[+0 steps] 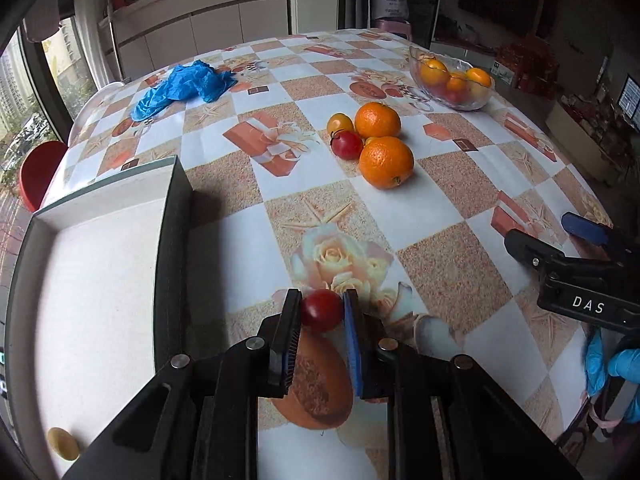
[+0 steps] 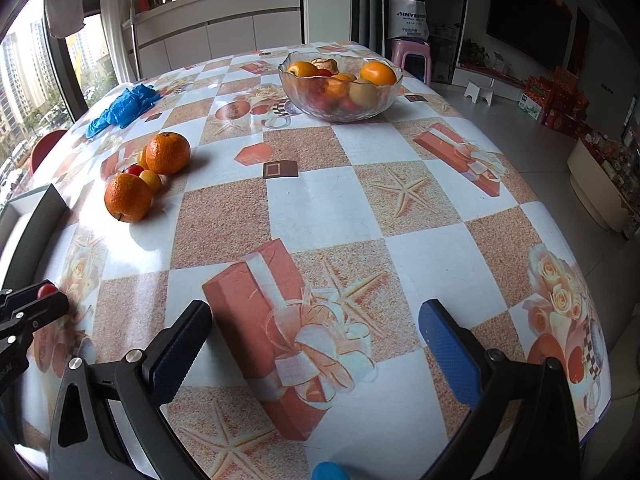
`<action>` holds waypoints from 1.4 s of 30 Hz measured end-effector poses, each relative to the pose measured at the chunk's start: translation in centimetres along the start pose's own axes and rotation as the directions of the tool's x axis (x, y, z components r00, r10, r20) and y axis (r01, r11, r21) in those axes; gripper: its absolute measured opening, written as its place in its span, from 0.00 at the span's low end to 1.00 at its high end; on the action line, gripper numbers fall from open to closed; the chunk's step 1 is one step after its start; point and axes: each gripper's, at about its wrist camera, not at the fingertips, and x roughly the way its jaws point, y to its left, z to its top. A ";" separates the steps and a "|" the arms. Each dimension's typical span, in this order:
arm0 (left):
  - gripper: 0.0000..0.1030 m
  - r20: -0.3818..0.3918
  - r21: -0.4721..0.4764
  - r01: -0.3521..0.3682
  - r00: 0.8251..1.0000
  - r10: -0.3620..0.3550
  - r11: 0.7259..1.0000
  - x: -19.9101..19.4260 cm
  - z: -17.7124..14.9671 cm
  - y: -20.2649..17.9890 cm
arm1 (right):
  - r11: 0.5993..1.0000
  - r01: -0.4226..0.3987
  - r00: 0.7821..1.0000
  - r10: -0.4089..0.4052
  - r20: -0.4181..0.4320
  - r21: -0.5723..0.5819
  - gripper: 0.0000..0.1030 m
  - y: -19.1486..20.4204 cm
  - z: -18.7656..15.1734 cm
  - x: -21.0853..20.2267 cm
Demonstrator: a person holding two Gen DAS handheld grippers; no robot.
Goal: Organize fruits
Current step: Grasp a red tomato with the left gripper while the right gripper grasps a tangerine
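Red cherry tomato (image 1: 321, 310): clamped between the two pads of the left gripper (image 1: 320, 320), just beside the right wall of the white tray (image 1: 170, 216), above the tablecloth.
White tray: one small tan piece (image 1: 63, 443) in its near corner.
Right gripper (image 2: 316, 336): jaws spread wide, nothing between them, hanging over the table (image 2: 320, 208) well right of the tray.
Fruit cluster beyond the tray: two oranges (image 1: 385, 161), a red fruit (image 1: 347, 144), a yellow fruit (image 1: 340, 123), touching.
Glass bowl (image 2: 340, 84): farther still, filled with fruit.
Blue cloth (image 1: 182, 86): far behind the tray.
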 end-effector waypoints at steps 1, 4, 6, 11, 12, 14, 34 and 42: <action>0.22 0.005 -0.002 -0.006 1.000 0.006 1.000 -0.2 -0.3 -0.1 | 0.999 -0.032 0.999 0.031 -0.017 -0.029 1.00 0.5 0.3 0.1; 0.22 0.007 -0.019 -0.007 1.000 0.007 1.000 -0.5 -0.8 0.0 | 0.988 -0.151 0.988 0.150 -0.031 -0.044 0.99 2.1 1.7 0.1; 0.22 0.003 -0.037 -0.008 1.000 0.008 0.999 -0.5 -0.9 0.1 | 0.982 -0.185 0.983 0.185 -0.013 -0.044 0.99 3.3 3.0 0.0; 0.22 0.013 -0.060 -0.004 1.000 0.005 0.998 -0.7 -1.2 0.3 | 0.967 -0.230 0.973 0.229 -0.019 -0.107 0.95 7.2 5.9 1.0; 0.22 0.014 -0.064 -0.003 1.000 0.004 0.998 -0.7 -1.3 0.3 | 0.965 -0.236 0.972 0.234 -0.027 -0.118 0.91 7.9 6.2 1.3; 0.22 0.015 -0.073 0.000 1.000 0.001 0.997 -0.7 -1.3 0.4 | 0.959 -0.251 0.968 0.245 -0.059 -0.131 0.80 9.1 6.6 2.3; 0.22 0.029 -0.219 0.111 0.994 -0.107 0.969 -1.5 -2.2 1.9 | 0.958 -0.286 0.957 0.283 -0.069 -0.035 0.39 3.1 1.1 -1.1; 0.22 0.060 -0.218 0.125 0.992 -0.114 0.968 -4.0 -2.7 1.6 | 0.956 -0.293 0.955 0.291 -0.053 -0.033 0.39 3.0 0.2 -2.9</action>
